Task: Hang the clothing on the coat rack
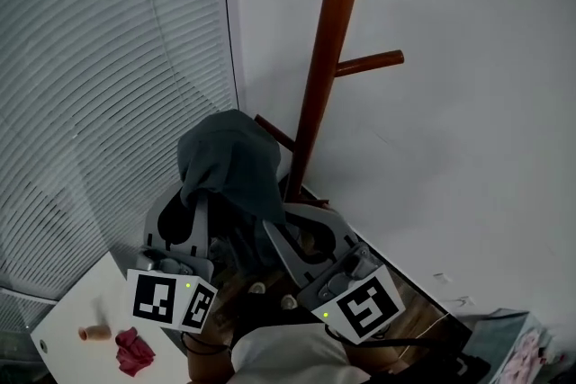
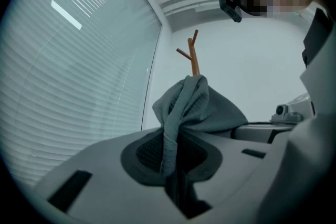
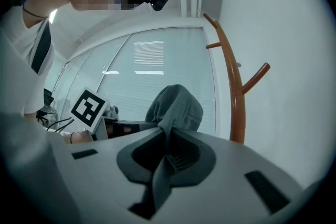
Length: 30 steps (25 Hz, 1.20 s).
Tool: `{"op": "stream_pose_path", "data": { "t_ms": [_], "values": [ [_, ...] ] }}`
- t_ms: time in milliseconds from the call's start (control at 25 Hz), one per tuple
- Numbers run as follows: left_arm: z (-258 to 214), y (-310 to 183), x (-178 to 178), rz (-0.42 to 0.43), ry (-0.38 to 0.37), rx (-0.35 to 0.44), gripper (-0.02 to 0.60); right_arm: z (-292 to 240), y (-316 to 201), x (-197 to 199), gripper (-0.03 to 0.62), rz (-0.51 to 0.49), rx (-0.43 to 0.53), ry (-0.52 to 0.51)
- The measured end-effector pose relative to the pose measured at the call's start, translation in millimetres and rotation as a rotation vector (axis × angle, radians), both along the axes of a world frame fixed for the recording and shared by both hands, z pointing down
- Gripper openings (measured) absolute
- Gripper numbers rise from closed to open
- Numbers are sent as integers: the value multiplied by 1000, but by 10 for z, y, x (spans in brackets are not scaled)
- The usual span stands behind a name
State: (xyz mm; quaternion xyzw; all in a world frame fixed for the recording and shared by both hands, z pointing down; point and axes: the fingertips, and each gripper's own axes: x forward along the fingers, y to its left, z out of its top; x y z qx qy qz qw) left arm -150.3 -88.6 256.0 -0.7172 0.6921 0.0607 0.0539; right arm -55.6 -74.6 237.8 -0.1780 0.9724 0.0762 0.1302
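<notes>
A grey-green garment is bunched up and held aloft between both grippers, just left of the brown wooden coat rack pole. My left gripper is shut on a twisted fold of the garment. My right gripper is shut on another fold of the garment. The rack's pole rises to the right of the cloth, with a side peg above it. One lower peg pokes out beside the cloth. In the left gripper view the rack's forked top stands behind the cloth.
Window blinds fill the left side and a white wall is on the right. Below left, a white table carries a red crumpled thing and a small tan object. The person's torso is close below the grippers.
</notes>
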Motion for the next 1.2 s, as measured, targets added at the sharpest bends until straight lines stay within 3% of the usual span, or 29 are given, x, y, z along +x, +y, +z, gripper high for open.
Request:
{"op": "stream_pose_path", "data": {
  "t_ms": [600, 840, 1200],
  "values": [
    [132, -822, -213, 289, -117, -158, 48, 56, -380, -459, 31, 140, -91, 5],
    [254, -1084, -192, 441, -88, -195, 48, 171, -494, -551, 31, 176, -113, 34],
    [430, -1264, -43, 518, -128, -248, 48, 294, -565, -596, 31, 196, -135, 60]
  ]
}}
